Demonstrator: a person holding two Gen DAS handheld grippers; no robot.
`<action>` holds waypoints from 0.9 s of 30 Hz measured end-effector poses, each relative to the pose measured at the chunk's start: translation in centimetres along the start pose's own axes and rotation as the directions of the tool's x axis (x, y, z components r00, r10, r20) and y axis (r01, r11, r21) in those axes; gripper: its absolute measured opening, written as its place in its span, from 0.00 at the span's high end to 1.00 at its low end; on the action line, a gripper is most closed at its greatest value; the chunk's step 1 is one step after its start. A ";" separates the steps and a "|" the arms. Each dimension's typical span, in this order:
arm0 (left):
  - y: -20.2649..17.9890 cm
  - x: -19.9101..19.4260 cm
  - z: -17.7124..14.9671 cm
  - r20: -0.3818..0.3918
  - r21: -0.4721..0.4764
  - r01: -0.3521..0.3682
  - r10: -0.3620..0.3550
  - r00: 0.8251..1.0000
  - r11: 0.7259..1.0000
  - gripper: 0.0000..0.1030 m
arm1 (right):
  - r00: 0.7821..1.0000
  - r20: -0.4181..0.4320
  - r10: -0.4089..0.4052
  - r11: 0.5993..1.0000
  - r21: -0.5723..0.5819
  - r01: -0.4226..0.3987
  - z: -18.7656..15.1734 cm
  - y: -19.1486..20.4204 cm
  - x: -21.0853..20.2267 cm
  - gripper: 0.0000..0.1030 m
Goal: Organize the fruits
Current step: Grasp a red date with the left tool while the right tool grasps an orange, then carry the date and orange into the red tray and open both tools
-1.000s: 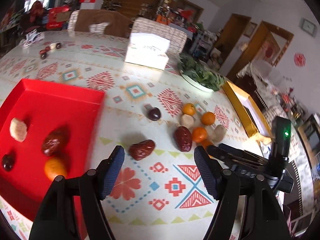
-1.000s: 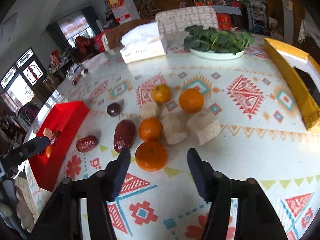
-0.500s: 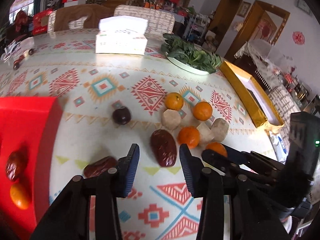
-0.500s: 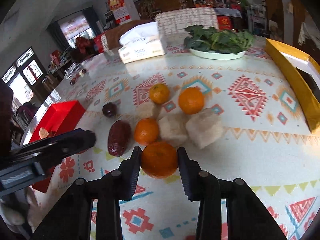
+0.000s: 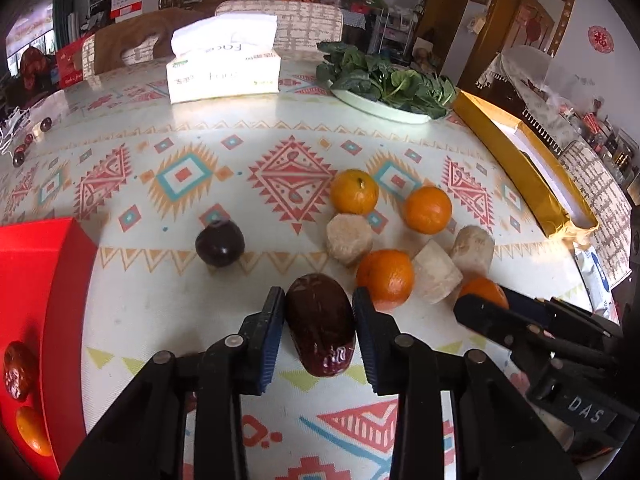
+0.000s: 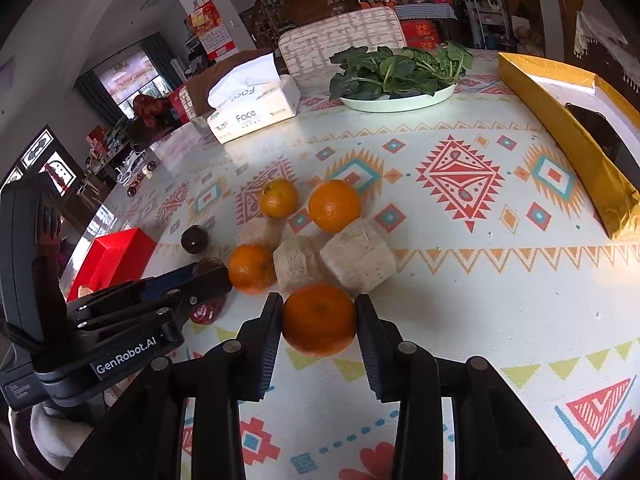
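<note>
My left gripper is shut on a big dark red date that rests on the table. My right gripper is shut on an orange, also at table level. The two grippers sit side by side; the left one shows in the right wrist view. Loose fruit lies just beyond: three oranges, pale peeled chunks and a dark plum. The red tray at the left holds a date and an orange.
A tissue box, a plate of greens and a gold box stand at the far side and right. Small dark fruits lie at the far left edge. The patterned table continues behind the fruit.
Both grippers have moved forward and closed: the left onto the big date, the right onto the nearest orange. The left gripper swung right, away from the red tray.
</note>
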State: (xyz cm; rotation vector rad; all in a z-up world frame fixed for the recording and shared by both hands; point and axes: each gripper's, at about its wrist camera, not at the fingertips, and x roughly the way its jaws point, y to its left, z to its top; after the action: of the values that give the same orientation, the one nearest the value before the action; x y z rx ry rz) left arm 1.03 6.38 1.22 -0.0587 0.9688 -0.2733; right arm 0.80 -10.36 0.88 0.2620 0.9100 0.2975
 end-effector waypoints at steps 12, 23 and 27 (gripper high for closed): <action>-1.0 0.0 -0.6 0.030 0.042 -0.025 0.024 0.999 0.999 0.68 | 1.000 0.007 0.002 1.000 0.005 -0.002 0.0 0.0 0.0 0.61; 4.3 -10.3 -3.4 0.250 -0.168 0.072 -0.028 0.968 0.983 0.69 | 0.997 0.059 0.040 0.999 -0.029 -0.038 -0.1 0.8 -0.7 0.61; 9.5 -13.7 -6.1 0.280 -0.285 0.035 0.049 0.959 0.958 0.69 | 0.994 0.069 0.088 0.996 -0.035 -0.085 0.0 1.7 -1.1 0.61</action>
State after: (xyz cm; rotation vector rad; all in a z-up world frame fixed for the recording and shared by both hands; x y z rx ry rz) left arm -9.36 19.46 7.22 -0.3526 0.7147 -0.1102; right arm -0.12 -9.21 2.23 0.2813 0.8247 0.3803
